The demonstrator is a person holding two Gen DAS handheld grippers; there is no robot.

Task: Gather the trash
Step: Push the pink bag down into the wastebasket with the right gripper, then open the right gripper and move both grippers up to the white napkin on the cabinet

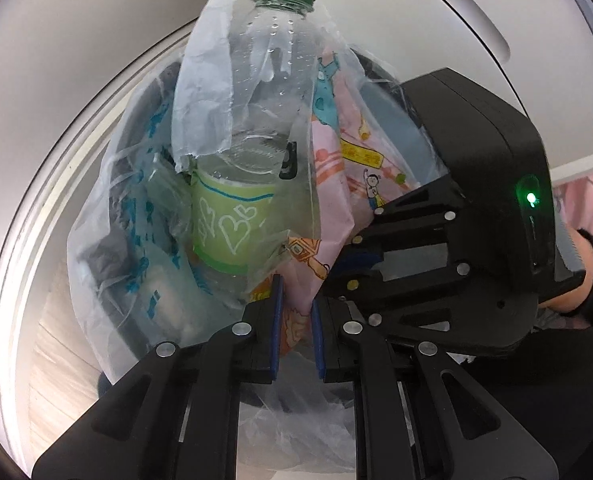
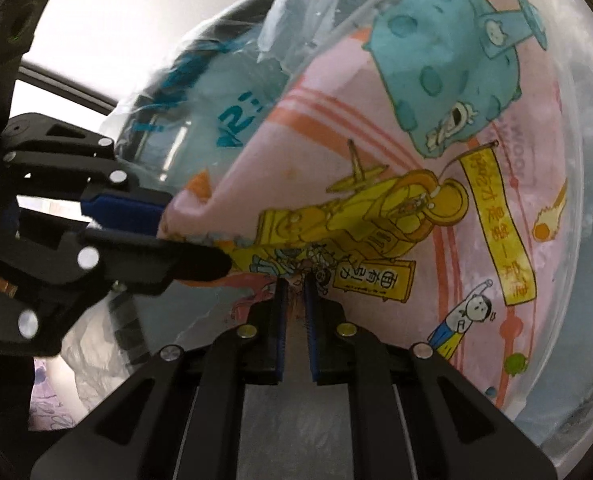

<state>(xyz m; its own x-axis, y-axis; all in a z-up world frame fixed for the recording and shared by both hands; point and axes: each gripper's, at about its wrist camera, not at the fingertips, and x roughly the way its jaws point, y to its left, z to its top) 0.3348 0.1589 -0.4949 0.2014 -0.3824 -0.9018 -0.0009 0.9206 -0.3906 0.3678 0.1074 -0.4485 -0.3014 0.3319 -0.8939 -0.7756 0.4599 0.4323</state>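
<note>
Only the left wrist view shows the green-capped bottle (image 1: 256, 120) ahead; left gripper (image 1: 297, 312) and right gripper (image 2: 295, 292) both pinch the pink wrapper (image 2: 336, 128) inside the clear bag (image 1: 96, 240).

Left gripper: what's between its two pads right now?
In the left wrist view, the left gripper pinches the clear trash bag and the pink printed wrapper inside it.

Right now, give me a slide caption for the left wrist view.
Both grippers pinch a clear trash bag holding a green-capped bottle and pink cartoon wrapper.
</note>
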